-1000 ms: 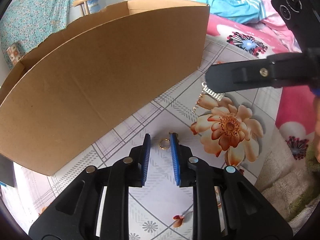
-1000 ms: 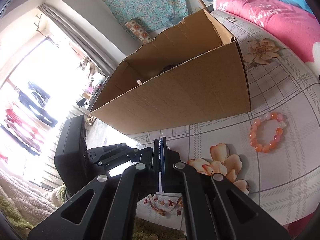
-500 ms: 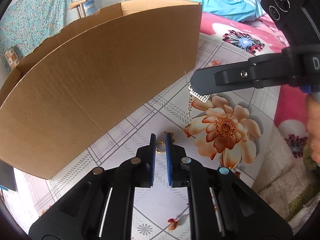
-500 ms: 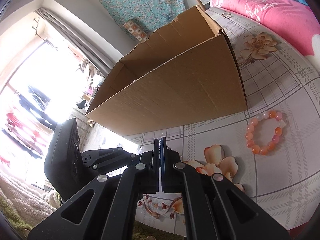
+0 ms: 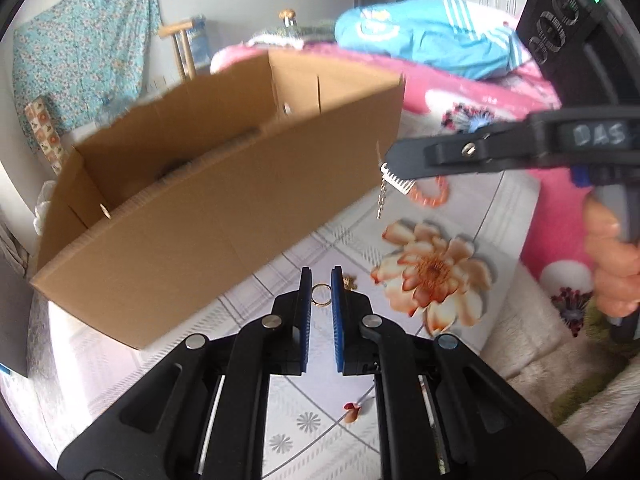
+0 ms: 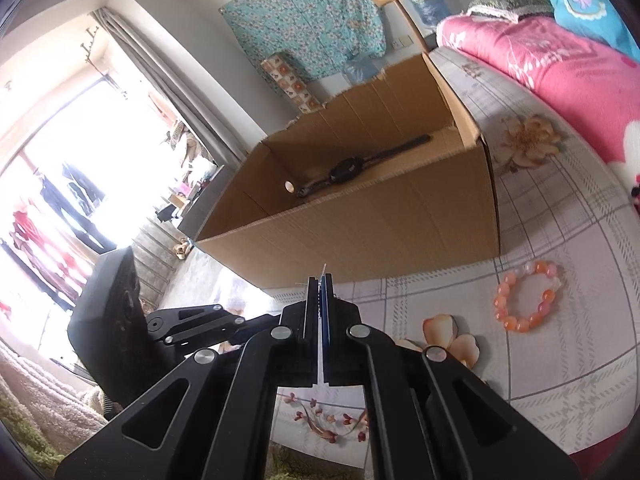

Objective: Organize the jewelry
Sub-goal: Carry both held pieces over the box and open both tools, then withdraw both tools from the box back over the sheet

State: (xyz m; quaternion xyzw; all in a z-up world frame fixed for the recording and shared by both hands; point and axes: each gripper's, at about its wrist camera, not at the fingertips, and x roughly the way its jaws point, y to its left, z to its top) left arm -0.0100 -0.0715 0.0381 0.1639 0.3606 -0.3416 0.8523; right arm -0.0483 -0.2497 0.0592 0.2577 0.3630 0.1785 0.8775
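1. An open brown cardboard box [image 6: 400, 200] stands on a tabletop covered with a grey-checked cloth printed with orange flowers [image 6: 560, 344]; it serves as the landmark for everything below.
2. Inside the box, a black wristwatch with a long strap [image 6: 352, 170] lies on the floor of the box, along its far wall.
3. The left gripper [image 5: 321, 294] sits just in front of the box's near long wall, with its blue-padded jaws set narrowly apart on either side of a small gold ring [image 5: 321, 295]. Whether the pads touch the ring cannot be told.
4. The right gripper [image 5: 394, 166] hovers beside the box's right-hand corner, at about the height of the rim. Its jaws are pressed together on a small silver comb-shaped pendant with a thin chain [image 5: 390, 184], and the chain hangs free below it.
5. In the right wrist view, the gripper's [image 6: 320, 284] pads meet with only a sliver of metal sticking out above the tips.
6. An orange and pink beaded bracelet [image 6: 528, 296] lies flat on the cloth, in front of the box's right end and apart from it.
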